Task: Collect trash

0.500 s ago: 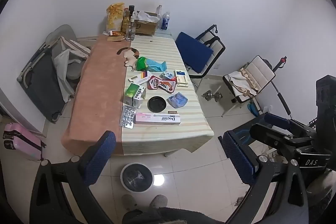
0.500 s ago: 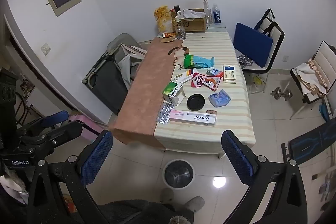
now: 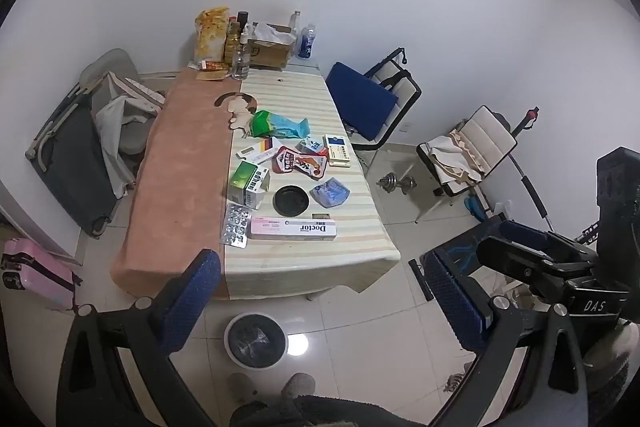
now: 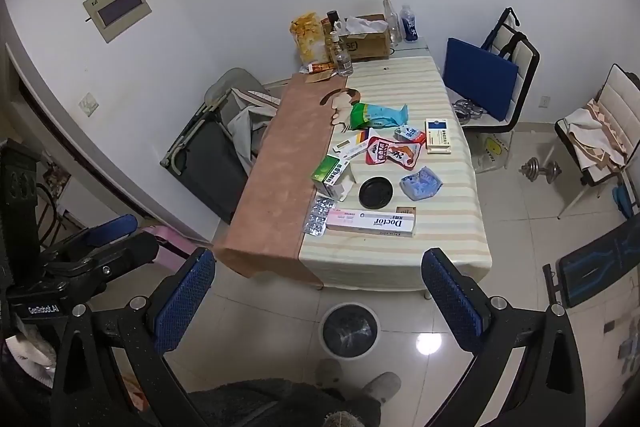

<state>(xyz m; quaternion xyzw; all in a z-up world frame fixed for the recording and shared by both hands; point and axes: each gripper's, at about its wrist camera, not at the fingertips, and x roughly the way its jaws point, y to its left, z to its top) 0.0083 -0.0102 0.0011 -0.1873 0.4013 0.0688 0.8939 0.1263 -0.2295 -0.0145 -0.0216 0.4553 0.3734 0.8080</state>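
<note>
Trash lies on a long table (image 3: 304, 251) (image 4: 400, 259): a pink "Doctor" box (image 3: 292, 228) (image 4: 370, 223), a blister pack (image 3: 236, 227), a green box (image 3: 248, 181), a black lid (image 3: 291, 201) (image 4: 375, 192), a blue wrapper (image 3: 330, 191), a red pouch (image 3: 300, 163) and a green-blue bag (image 3: 278, 125). A round bin with a black liner (image 3: 256, 341) (image 4: 350, 329) stands on the floor before the table. My left gripper (image 3: 320, 303) and right gripper (image 4: 318, 301) are both open and empty, held high, well short of the table.
Bottles, a snack bag and a cardboard box (image 3: 270, 47) crowd the table's far end. Chairs (image 3: 376, 107) stand to the right, a folded cot (image 3: 72, 147) to the left. A pink suitcase (image 3: 32, 273) and a dumbbell (image 3: 396, 183) are on the floor.
</note>
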